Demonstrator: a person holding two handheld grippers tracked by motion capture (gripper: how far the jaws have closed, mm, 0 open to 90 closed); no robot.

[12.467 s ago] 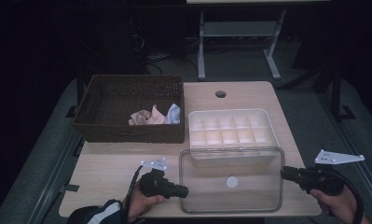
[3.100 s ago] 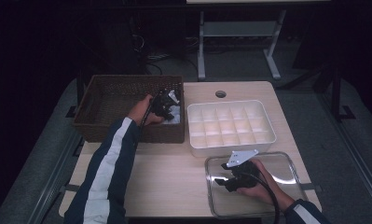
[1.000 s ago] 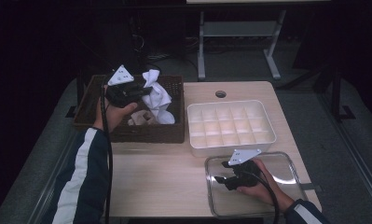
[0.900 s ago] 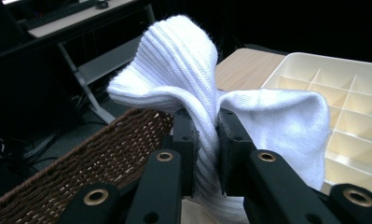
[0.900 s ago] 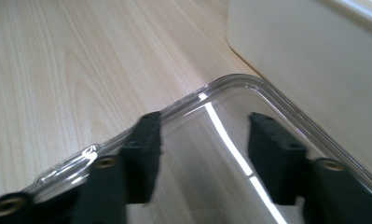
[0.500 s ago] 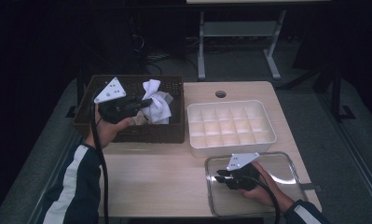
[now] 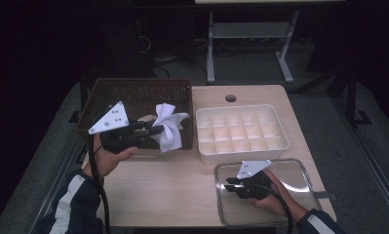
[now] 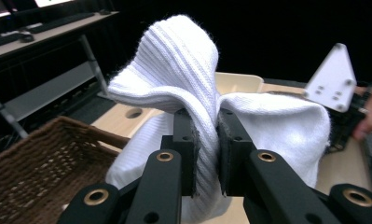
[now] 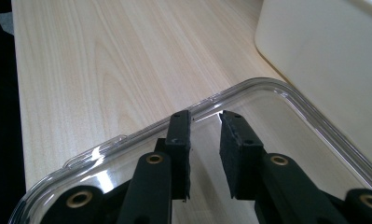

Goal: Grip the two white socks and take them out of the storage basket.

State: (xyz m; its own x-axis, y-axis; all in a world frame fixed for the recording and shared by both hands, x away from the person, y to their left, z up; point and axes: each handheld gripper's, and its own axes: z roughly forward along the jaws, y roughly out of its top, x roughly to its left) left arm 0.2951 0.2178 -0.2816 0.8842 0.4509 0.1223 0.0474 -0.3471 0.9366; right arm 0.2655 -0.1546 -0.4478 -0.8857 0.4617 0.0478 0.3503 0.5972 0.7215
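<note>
At the left of the high view, the left gripper (image 7: pixel 155 130) was raised over the front edge of the wicker basket (image 7: pixel 133 92), which sat on the table (image 7: pixel 172 185) at its back left. Its jaws were clenched on a white ribbed sock (image 7: pixel 170 127), which hung off the jaw tips toward the right, over the basket's front right corner and just short of the white compartment tray (image 7: pixel 242 132). In the left gripper view the sock (image 8: pixel 183 79) was pinched in a fold between the two pads (image 8: pixel 226 154): one bunch rose above the tips, another bulged out to the right, and the rest draped down behind the jaws, with the basket (image 8: pixel 39 163) below on the left. Some pale cloth lay in the basket behind the held sock, too hidden to make out.

To the right of the basket stood the compartment tray, its cells showing bare. Nearer the person and further right lay a clear plastic lid (image 7: pixel 299 170) flat on the table, and the right gripper (image 7: pixel 231 184) rested over its left part, jaws pointing left. In the right gripper view the jaws had just been closing; they stood a narrow gap apart above the lid (image 9: pixel 277 93), near its curved rim, with nothing between the pads (image 9: pixel 181 140).
</note>
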